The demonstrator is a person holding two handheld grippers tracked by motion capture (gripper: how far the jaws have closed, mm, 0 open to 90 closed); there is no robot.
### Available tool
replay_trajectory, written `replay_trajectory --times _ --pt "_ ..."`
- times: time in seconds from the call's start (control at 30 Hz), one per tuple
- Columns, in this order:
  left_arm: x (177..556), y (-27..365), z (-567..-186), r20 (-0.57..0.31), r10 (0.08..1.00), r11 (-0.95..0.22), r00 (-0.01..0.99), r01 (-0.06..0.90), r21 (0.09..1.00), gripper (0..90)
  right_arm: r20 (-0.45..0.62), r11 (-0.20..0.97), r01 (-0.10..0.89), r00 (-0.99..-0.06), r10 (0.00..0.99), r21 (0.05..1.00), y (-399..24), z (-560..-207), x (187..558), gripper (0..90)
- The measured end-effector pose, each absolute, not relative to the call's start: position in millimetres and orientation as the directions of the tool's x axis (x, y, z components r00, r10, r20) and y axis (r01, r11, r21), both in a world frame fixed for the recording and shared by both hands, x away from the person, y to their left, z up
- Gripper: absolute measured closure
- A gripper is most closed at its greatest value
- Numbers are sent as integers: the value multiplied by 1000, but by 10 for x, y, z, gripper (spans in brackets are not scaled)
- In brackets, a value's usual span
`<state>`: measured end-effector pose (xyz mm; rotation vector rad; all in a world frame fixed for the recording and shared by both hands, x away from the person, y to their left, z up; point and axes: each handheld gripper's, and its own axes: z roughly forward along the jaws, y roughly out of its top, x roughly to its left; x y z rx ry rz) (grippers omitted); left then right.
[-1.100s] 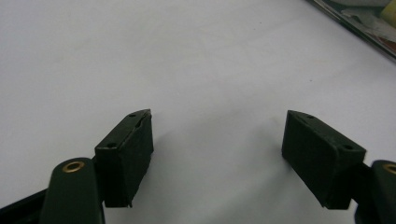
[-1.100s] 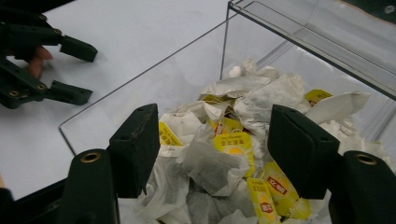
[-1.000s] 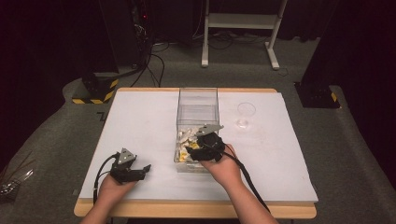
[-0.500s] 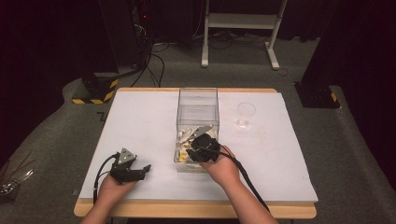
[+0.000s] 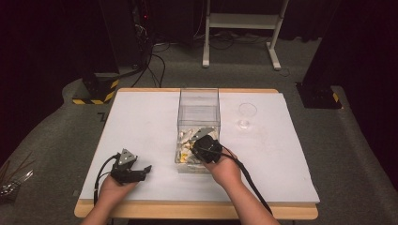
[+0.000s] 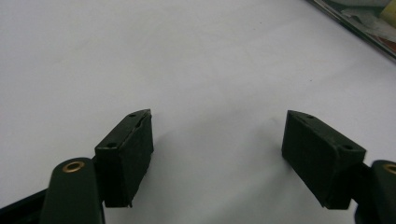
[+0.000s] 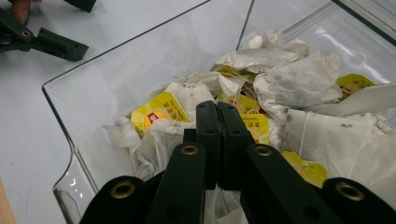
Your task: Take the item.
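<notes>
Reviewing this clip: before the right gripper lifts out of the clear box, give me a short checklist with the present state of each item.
1. Right gripper is inside the clear box, over the tea bags: ok.
2. Its fingers have just been closing and now meet: ok.
3. A tea bag or string is pinched between them: cannot tell; the fingers look pressed together with nothing visible between them.
4. Strings and yellow tags free of tangles: not ok, they cross over several bags.
5. Left gripper is open on the white table cover, apart from the box: ok.
</notes>
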<state>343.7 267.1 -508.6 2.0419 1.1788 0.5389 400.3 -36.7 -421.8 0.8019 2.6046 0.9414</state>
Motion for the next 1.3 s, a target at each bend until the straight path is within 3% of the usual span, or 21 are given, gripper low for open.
replay_trajectory --times 0.47,1.3 --pt "3437 2672 -5085 9 866 -338 499 573 747 254 -29 523 386 -784 620 760 -548 -4189 3892 890" --pt "3436 2671 -5085 7 867 -336 498 573 748 254 40 359 342 -770 637 868 -812 -4251 3746 889"
